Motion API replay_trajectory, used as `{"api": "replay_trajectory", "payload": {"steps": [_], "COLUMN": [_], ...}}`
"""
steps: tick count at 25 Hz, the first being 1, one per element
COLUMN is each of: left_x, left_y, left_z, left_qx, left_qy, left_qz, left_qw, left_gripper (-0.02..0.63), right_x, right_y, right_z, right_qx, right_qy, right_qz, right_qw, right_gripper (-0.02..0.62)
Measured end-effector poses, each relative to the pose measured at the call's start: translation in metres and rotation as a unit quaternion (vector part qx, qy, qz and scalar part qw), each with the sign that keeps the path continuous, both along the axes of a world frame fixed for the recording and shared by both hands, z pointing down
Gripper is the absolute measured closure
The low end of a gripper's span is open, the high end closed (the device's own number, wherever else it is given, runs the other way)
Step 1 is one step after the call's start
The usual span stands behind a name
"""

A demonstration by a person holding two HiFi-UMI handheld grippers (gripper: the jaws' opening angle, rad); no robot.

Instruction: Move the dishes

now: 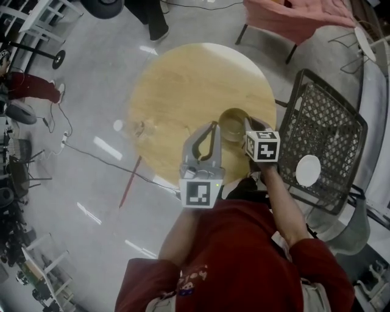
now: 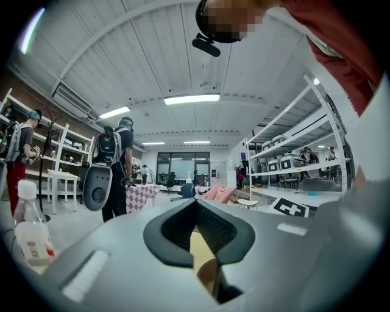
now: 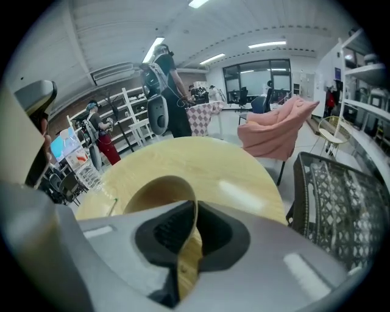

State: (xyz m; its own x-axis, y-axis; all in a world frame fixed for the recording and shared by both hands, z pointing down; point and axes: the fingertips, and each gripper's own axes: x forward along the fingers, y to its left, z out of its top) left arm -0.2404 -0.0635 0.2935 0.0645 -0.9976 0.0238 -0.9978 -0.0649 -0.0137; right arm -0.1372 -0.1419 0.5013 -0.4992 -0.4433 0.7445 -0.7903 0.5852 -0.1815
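Tan bowl (image 1: pixel 230 127) clamped at its rim by right gripper (image 3: pixel 189 241), left gripper (image 1: pixel 212 126) closed empty alongside, mesh chair (image 1: pixel 323 116) nearby

Right gripper (image 3: pixel 194 207) body hides lower part of bowl (image 3: pixel 159 189). Head view: its jaw tips hidden under marker cube (image 1: pixel 262 145), bowl's near rim covered too. Left gripper (image 2: pixel 196 204) body blocks table (image 2: pixel 201 253), only a sliver shows between the jaws. Bottle (image 2: pixel 27 228) cut by left edge. Pink chair (image 1: pixel 292 18) cut off at top
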Motion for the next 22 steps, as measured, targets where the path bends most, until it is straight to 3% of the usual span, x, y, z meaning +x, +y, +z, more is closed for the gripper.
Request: {"api": "replay_trajectory", "payload": {"steps": [3,12,22], "left_x": [0.008,0.055,0.136], "left_y": [-0.001,-0.010,-0.025], "left_z": [-0.004,-0.021,-0.033], "left_qx": [0.009,0.025,0.032], "left_qy": [0.025,0.030,0.030], "left_qz": [-0.004,0.036,0.107], "left_qw": [0.9996,0.9986,0.9933], "left_gripper": [0.601,0.601,0.601], "right_x": [0.012,0.064,0.160], "right_y": [0.001,-0.008,-0.015], "right_z": [-0.005,-0.029,-0.050], "right_qx": [0.000,0.013,0.034], "right_qy": [-0.008,-0.038,-0.041], "right_qz": [0.014,0.069,0.142], "right_qw": [1.000,0.997,0.988], "right_gripper": [0.577,0.577,0.577]}}
